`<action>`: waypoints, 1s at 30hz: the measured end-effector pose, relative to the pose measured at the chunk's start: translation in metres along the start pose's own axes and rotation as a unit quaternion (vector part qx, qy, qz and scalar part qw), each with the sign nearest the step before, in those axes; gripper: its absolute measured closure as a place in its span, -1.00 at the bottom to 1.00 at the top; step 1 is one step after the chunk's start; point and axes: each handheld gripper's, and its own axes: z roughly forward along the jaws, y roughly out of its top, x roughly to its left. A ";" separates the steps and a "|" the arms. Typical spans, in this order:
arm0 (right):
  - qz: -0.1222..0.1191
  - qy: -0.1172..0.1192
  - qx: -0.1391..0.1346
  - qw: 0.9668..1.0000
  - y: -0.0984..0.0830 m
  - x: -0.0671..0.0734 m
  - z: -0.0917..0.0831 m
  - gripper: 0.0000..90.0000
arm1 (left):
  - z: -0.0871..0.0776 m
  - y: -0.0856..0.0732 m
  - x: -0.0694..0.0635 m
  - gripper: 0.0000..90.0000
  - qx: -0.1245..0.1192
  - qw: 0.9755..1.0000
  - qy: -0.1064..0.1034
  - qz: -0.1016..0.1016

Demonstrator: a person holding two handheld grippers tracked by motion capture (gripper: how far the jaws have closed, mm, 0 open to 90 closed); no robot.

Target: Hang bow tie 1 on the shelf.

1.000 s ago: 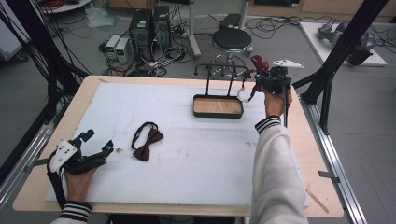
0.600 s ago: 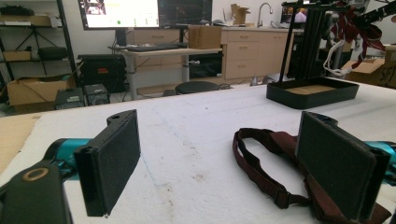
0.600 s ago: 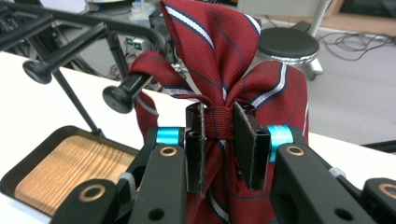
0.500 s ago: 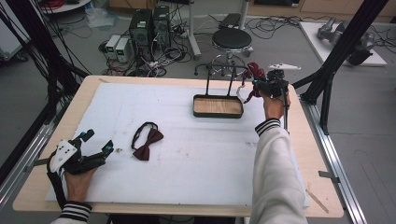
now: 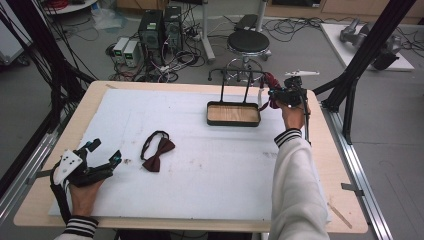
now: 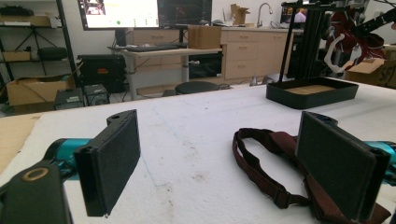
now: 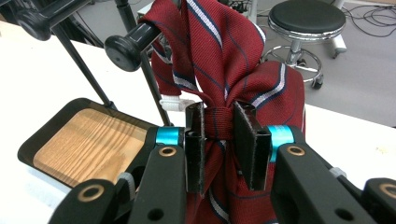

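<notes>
Item 1: right gripper (image 7: 219,144). I have its jaws clamped on the knot of a red striped tie (image 7: 224,60), raised at the far right of the bench (image 5: 190,200), just beside the rack's bar end (image 7: 126,46).

Item 2: rack with tray (image 5: 234,114). Black frame, wood-grain tray base, 2 uprights carrying a top bar. The tie hangs at the bar's right end; I cannot tell whether it already rests on it.

Item 3: left gripper (image 5: 102,155). Jaws open, holding nothing, resting low at the near left of the bench.

Item 4: dark red bow tie (image 5: 156,152). Lies flat on the bench, strap looped, just ahead of the left jaws, apart from them.

Step in hand, by my reading: hanging the striped tie on the rack. Next move calls for draping it over the bar, then releasing; the bow tie looks to be next.
</notes>
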 end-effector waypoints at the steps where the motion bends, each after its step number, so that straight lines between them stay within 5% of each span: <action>1: 0.000 0.000 0.001 1.000 0.000 0.000 0.000 0.66 | 0.000 0.000 0.000 -0.68 0.000 1.000 0.000 0.000; 10: -0.005 0.010 0.007 1.000 0.000 0.000 -0.001 0.62 | 0.000 0.000 0.000 -0.68 -0.001 1.000 0.000 0.000; 18: -0.005 0.021 0.018 1.000 0.001 0.006 0.001 -0.39 | 0.000 0.000 0.000 -0.68 0.000 1.000 0.000 0.000; 24: -0.019 0.036 0.022 0.999 0.003 0.011 -0.003 -0.71 | 0.000 0.000 0.000 -0.68 -0.001 1.000 -0.001 0.000; 30: -0.016 0.069 0.016 0.997 0.006 0.021 -0.018 -0.75 | 0.000 0.000 -0.001 -0.68 -0.002 1.000 -0.001 0.001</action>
